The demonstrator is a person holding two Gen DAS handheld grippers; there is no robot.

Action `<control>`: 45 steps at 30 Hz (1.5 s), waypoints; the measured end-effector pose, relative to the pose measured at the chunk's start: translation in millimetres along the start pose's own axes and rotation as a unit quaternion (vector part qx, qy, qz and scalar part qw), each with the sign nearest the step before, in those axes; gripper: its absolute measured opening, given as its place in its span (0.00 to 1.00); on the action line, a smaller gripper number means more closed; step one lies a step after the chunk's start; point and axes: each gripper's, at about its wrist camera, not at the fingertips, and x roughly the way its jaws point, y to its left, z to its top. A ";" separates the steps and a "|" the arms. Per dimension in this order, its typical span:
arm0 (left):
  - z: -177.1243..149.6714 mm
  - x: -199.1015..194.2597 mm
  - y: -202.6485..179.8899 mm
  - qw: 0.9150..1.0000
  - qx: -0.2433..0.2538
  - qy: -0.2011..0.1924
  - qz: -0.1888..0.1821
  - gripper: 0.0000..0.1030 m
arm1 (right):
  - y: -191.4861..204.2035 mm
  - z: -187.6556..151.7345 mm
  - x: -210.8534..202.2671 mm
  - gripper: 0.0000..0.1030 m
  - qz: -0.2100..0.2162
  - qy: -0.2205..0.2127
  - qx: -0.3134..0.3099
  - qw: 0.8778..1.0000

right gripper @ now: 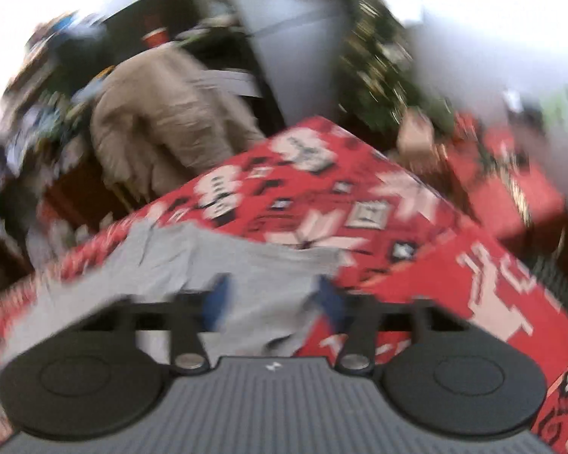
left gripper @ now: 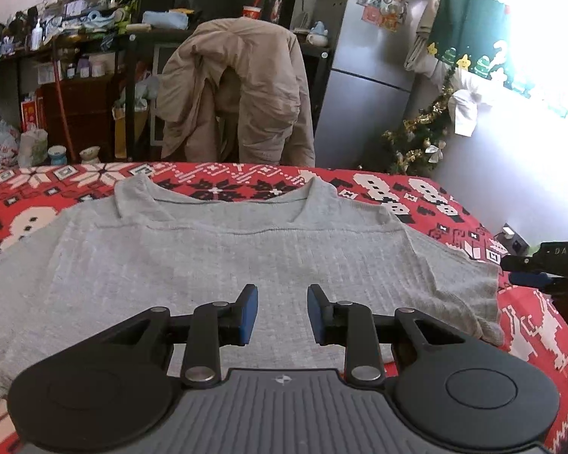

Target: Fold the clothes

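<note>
A grey short-sleeved knit top (left gripper: 223, 257) lies spread flat on the red patterned tablecloth (left gripper: 428, 196), collar at the far side. My left gripper (left gripper: 282, 314) hovers open over the shirt's lower middle, nothing between its blue pads. The right gripper (left gripper: 541, 268) shows at the right edge of the left wrist view, beside the shirt's right sleeve (left gripper: 469, 295). The right wrist view is motion-blurred: my right gripper (right gripper: 274, 302) is open above the grey shirt's (right gripper: 193, 265) sleeve edge, with the cloth (right gripper: 416, 249) beyond.
A chair draped with a beige jacket (left gripper: 234, 90) stands behind the table's far edge. A silver fridge (left gripper: 363, 75), cluttered dark shelves (left gripper: 75, 56) and a small Christmas tree (left gripper: 420, 140) fill the background. The table edge drops off at the right (left gripper: 484, 227).
</note>
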 end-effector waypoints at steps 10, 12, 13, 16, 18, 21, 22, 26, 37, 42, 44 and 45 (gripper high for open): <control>-8.8 11.0 3.5 1.000 -0.005 0.024 0.011 0.27 | -68.7 22.0 13.4 0.30 0.014 0.006 0.167 0.986; -9.8 12.5 4.0 1.000 -0.008 0.027 0.010 0.27 | -69.7 20.0 18.0 0.30 0.020 0.009 0.173 0.985; -10.1 13.0 3.8 0.999 -0.009 0.029 0.010 0.27 | -68.9 19.4 20.1 0.30 0.023 0.010 0.173 0.985; -10.1 13.1 2.2 1.000 -0.009 0.027 0.011 0.27 | -62.3 20.9 21.8 0.00 0.015 0.002 0.159 0.987; -9.7 12.5 1.2 1.000 -0.009 0.026 0.011 0.27 | -59.0 23.6 15.2 0.00 -0.008 -0.015 0.142 0.990; -10.2 11.9 0.5 1.000 -0.006 0.025 0.011 0.27 | -64.0 26.3 4.9 0.00 -0.019 -0.027 0.142 0.989; -10.6 12.4 0.4 1.000 -0.004 0.027 0.011 0.27 | -66.7 26.1 3.6 0.00 -0.019 -0.026 0.146 0.989; -11.3 12.8 0.6 0.999 -0.002 0.030 0.014 0.27 | -68.8 23.1 6.7 0.01 -0.036 -0.011 0.139 0.990; -10.7 11.6 7.7 0.999 -0.010 0.031 0.020 0.27 | -37.0 21.3 -4.4 0.09 0.016 0.001 0.096 0.995; -9.9 13.2 13.7 0.999 -0.025 0.036 0.022 0.28 | -22.6 8.8 12.9 0.09 0.019 0.054 0.084 0.995; -10.0 12.7 14.6 0.999 -0.023 0.036 0.023 0.28 | -27.9 5.3 14.4 0.00 -0.005 0.064 0.082 0.995; -10.2 12.2 15.0 0.999 -0.022 0.036 0.024 0.28 | -31.5 4.5 12.7 0.00 -0.015 0.064 0.083 0.994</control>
